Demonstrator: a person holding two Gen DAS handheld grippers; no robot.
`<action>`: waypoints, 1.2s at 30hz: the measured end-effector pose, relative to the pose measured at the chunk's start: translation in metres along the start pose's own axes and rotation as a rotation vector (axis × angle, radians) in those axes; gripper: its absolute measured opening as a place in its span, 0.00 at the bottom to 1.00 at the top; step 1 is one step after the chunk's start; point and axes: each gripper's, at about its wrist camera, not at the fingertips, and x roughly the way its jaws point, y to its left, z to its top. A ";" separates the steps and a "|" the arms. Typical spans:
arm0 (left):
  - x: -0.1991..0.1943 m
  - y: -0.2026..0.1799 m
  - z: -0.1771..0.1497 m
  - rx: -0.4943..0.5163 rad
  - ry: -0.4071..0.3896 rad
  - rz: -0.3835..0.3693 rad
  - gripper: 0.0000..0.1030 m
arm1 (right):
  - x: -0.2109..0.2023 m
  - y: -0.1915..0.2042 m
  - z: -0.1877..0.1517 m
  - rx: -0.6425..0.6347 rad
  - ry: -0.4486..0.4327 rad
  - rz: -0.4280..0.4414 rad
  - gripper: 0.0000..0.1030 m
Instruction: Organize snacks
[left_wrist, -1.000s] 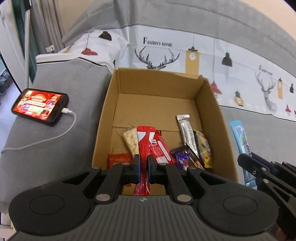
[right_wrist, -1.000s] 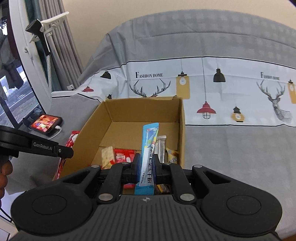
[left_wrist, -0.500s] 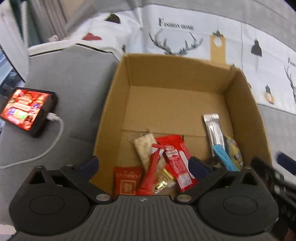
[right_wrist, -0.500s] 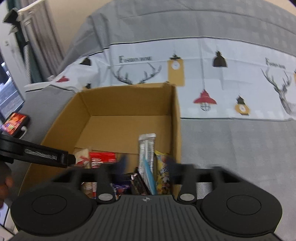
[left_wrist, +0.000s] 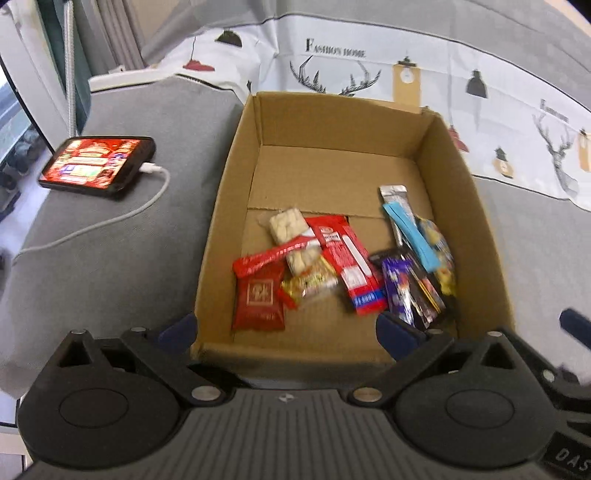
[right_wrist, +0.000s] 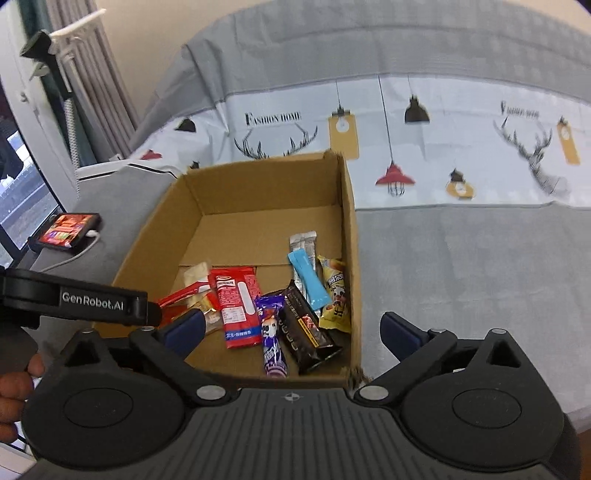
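Note:
An open cardboard box (left_wrist: 221, 206) (right_wrist: 349, 236) lies on a grey bed and holds several snack packets. A thin red stick (left_wrist: 275, 254) rests across a nut bar (left_wrist: 291, 236), next to a red square packet (left_wrist: 258, 299). A light blue stick (left_wrist: 410, 232) (right_wrist: 308, 284) lies over a silver stick (right_wrist: 304, 240) and a yellow packet (right_wrist: 336, 295). My left gripper (left_wrist: 286, 330) hangs open over the box's near wall, holding nothing. My right gripper (right_wrist: 291, 328) is above the near right corner; its jaws are opening with nothing between them.
A lit phone (left_wrist: 98, 166) on a white cable (left_wrist: 110, 218) lies left of the box. A printed deer-and-lamp cloth (right_wrist: 443, 147) covers the bed behind. Grey bedding (right_wrist: 461, 277) spreads right of the box. A hand (right_wrist: 14, 391) shows at the left edge.
Both grippers went from shut to open. The red stick left the left jaws and the blue stick left the right jaws; both now lie in the box.

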 end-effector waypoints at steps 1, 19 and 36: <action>-0.006 0.000 -0.005 0.005 -0.007 -0.004 1.00 | -0.007 0.002 -0.003 -0.014 -0.015 -0.010 0.99; -0.079 -0.008 -0.084 0.034 -0.124 0.005 1.00 | -0.098 0.015 -0.041 -0.109 -0.169 -0.043 0.99; -0.099 -0.009 -0.102 0.025 -0.167 0.083 1.00 | -0.118 0.018 -0.050 -0.148 -0.190 -0.044 0.99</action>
